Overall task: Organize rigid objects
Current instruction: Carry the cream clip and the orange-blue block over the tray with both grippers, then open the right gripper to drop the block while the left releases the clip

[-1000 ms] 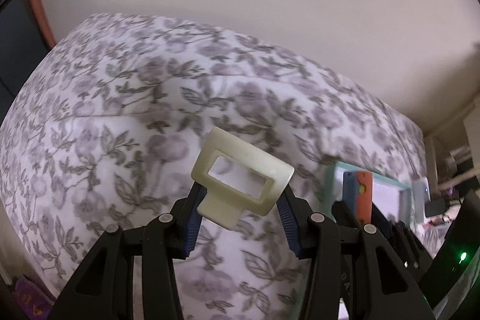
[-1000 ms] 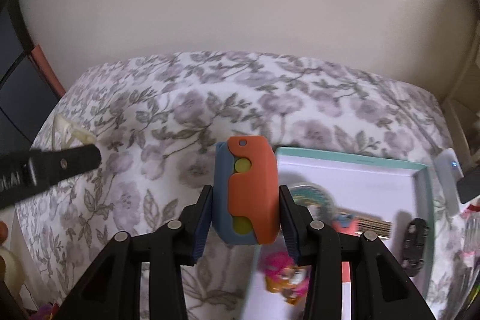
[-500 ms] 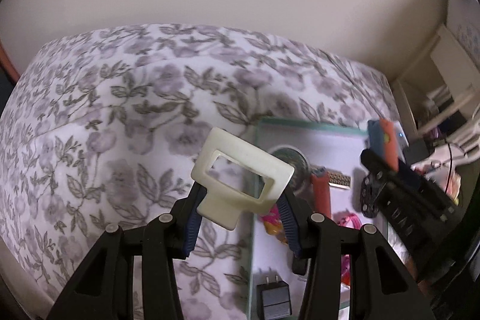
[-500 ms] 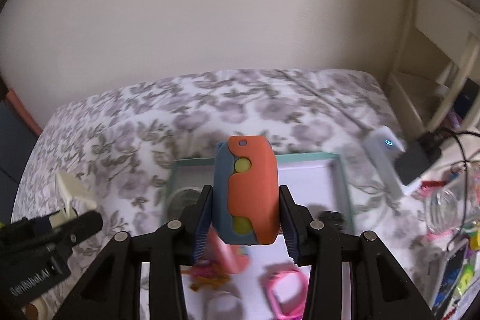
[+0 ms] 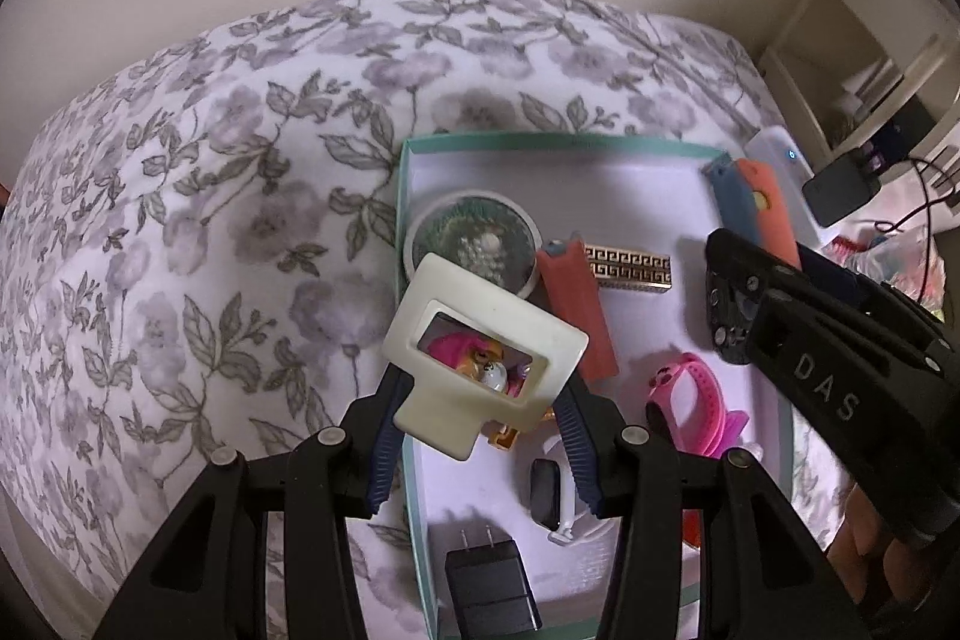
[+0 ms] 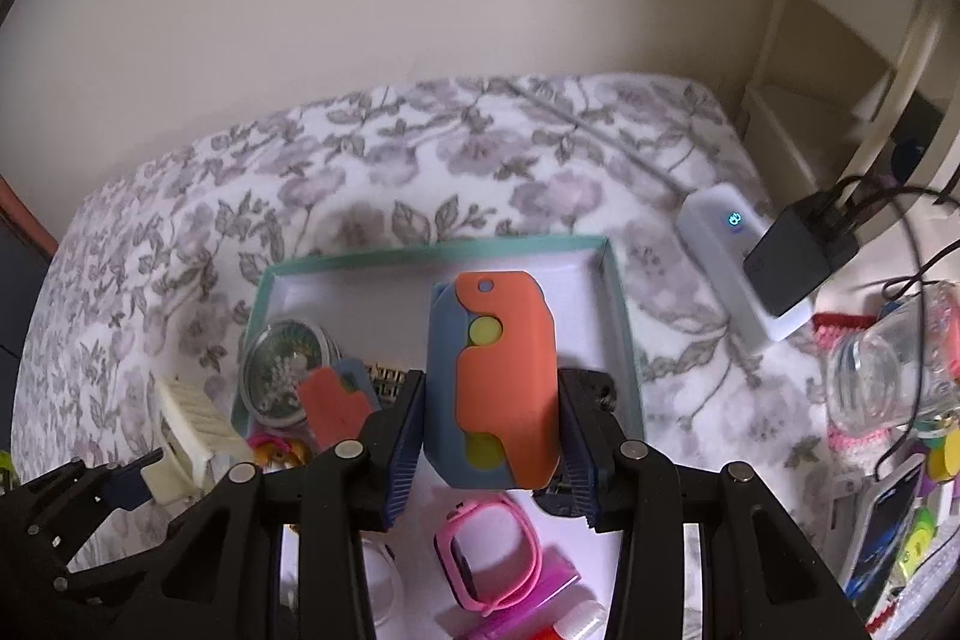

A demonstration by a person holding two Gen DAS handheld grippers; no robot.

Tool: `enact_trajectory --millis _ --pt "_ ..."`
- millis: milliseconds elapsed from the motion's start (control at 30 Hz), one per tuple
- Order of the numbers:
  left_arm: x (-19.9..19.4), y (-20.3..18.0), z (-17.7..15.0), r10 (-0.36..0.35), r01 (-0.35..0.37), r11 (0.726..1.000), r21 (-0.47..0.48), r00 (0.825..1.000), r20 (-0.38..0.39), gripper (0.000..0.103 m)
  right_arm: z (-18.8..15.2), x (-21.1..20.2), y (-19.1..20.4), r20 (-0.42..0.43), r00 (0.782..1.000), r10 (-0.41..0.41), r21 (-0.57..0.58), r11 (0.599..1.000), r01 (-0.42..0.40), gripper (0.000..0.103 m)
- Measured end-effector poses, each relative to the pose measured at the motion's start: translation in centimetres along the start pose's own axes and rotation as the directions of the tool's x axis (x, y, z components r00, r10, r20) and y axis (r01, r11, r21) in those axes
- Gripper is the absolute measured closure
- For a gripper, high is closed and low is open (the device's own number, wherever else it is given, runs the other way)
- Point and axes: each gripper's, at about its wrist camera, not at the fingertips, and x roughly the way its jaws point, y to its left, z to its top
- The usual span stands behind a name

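Floral bedspread (image 5: 198, 196) fills most of both views, with a plain beige wall behind and a teal-rimmed box (image 5: 401, 196) sitting on the bed.

Left wrist view: the left gripper (image 5: 480, 436) has its jaws partway closed on a cream plastic clip (image 5: 480, 370) with a rectangular window in it, held over the box's left edge. Through the window you can see a bit of a pink toy. Inside the box there's a round green tin (image 5: 474, 244), an orange block (image 5: 576, 304) lying against it, a gold patterned bar (image 5: 630, 268) just beside that, a pink watch (image 5: 690, 400), a white watch (image 5: 552, 496) and a black plug adapter (image 5: 489, 589) near the bottom. The right gripper (image 5: 774, 268) comes in from the right side with its orange-and-blue toy (image 5: 756, 202) over the box's far right corner.

Right wrist view: the right gripper (image 6: 489, 436) has its jaws partly closed, clamped on both sides of the orange-and-blue toy (image 6: 492, 370) with yellow dots, held upright above the middle of the box (image 6: 432, 250). The left gripper (image 6: 129, 478) shows at lower left with the cream clip (image 6: 189, 427) by the box's left wall. Over on the right, a white power bank (image 6: 732, 256) with a black charger (image 6: 798, 262) on top of it lies on the bed.
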Motion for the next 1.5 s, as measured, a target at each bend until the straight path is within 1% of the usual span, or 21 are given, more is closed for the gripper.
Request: enact_trajectory --millis 267,500,533,700,1000,1200,1267,1300,1333,1367,1400,1500 --pt "1.5 -0.2 -0.3 0.028 -0.027 1.000 0.016 0.999 -0.023 0.054 -1.1 3.0 0.7 -0.079 0.997 -0.001 -0.024 1.000 -0.001 0.058" --pt "3.1 -1.3 -1.0 0.041 -0.038 0.998 0.057 0.998 -0.054 0.054 -1.6 4.8 0.9 -0.129 0.992 -0.017 -0.037 0.999 0.012 0.058" --pt "3.3 -1.6 -1.2 0.060 -0.057 0.996 0.069 0.997 -0.049 0.054 -1.7 4.9 0.9 -0.131 0.991 -0.018 -0.037 0.999 0.013 0.058" --pt "3.2 -1.9 -1.1 0.077 -0.074 0.994 0.084 0.997 -0.032 0.054 -1.7 4.9 0.9 -0.129 0.991 -0.020 -0.043 0.999 0.015 0.058" --pt "3.5 -1.9 -1.1 0.091 -0.087 0.991 0.097 0.995 -0.036 0.053 -1.6 5.2 1.0 -0.144 0.989 -0.025 -0.036 0.999 0.020 0.057" --pt "3.5 -1.5 -0.9 0.064 -0.060 0.995 0.073 0.996 -0.053 0.054 -1.5 4.9 1.1 -0.129 0.991 -0.040 -0.046 0.998 0.035 0.057" --pt "3.4 -1.3 -0.9 0.056 -0.052 0.997 0.062 0.997 -0.061 0.053 -1.3 4.6 1.0 -0.122 0.992 -0.038 -0.040 0.999 0.033 0.056" --pt "3.3 -1.3 -0.8 0.052 -0.048 0.997 0.059 0.997 -0.062 0.053 -1.2 4.4 1.0 -0.120 0.992 -0.036 -0.039 0.999 0.032 0.051" --pt "3.2 -1.3 -0.8 0.047 -0.043 0.997 0.056 0.997 -0.062 0.051 -1.2 4.1 1.1 -0.118 0.992 -0.032 -0.040 0.999 0.027 0.044" --pt "3.0 -1.3 -0.7 0.043 -0.039 0.998 0.053 0.997 -0.061 0.045 -1.1 4.0 1.1 -0.112 0.993 -0.031 -0.043 0.999 0.026 0.043" --pt "2.8 -1.2 -0.6 0.037 -0.034 0.998 0.049 0.998 -0.059 0.042 -1.0 3.7 1.2 -0.103 0.994 -0.031 -0.047 0.999 0.026 0.043" --pt "2.1 -1.0 -0.4 0.028 -0.026 0.999 0.040 0.998 -0.053 0.040 -0.7 2.8 1.4 -0.076 0.997 -0.034 -0.047 0.998 0.030 0.043"
